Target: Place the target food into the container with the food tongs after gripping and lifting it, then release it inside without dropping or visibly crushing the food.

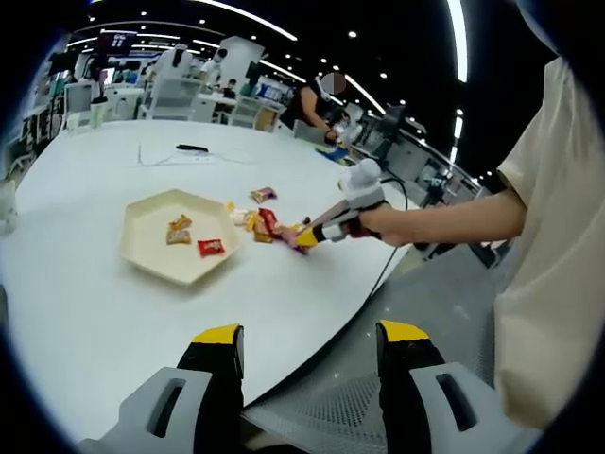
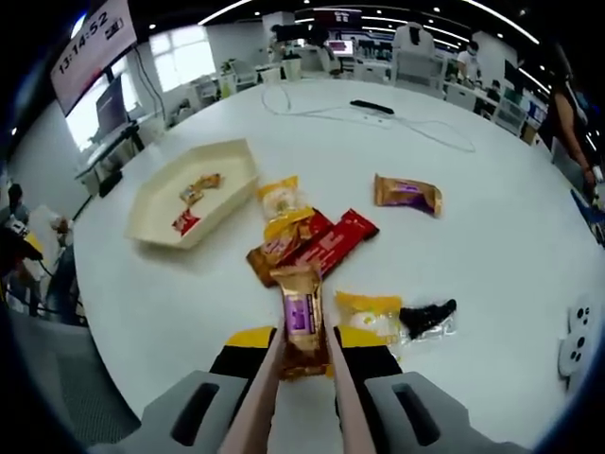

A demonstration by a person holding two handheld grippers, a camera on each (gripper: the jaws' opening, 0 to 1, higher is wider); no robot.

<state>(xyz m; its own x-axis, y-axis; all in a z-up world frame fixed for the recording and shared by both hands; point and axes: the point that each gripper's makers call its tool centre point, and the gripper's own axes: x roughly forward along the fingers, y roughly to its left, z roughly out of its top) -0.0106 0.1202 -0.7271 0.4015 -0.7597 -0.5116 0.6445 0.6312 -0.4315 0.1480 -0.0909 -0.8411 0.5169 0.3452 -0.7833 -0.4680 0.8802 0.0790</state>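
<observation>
Gripping a brown snack packet (image 2: pixel 302 320) in the tongs (image 2: pixel 288 402), our right gripper (image 2: pixel 302 355) has its jaws drawn in on the tong arms, and the tips pinch the packet at lower centre of the right gripper view. We cannot tell whether the packet is off the table (image 2: pixel 492 218) yet. Other snacks lie just beyond it — a red bar (image 2: pixel 333 240), a yellow packet (image 2: pixel 282 203), a purple-brown one (image 2: pixel 407 194) to the right.

The tray (image 2: pixel 151 203) sits at upper left of that view, well apart from the packet, with three small snacks already in it.

Our left gripper (image 1: pixel 310 364) hangs off the table edge at the bottom of its view, jaws wide apart and holding nothing.

To do this step well, we judge the squeeze should stay just firm enough to hold — no denting the wrapper — then we lift straight up clear of the pile, carry across to the tray, lower inside its rim, and only there ease the tongs apart.
</observation>
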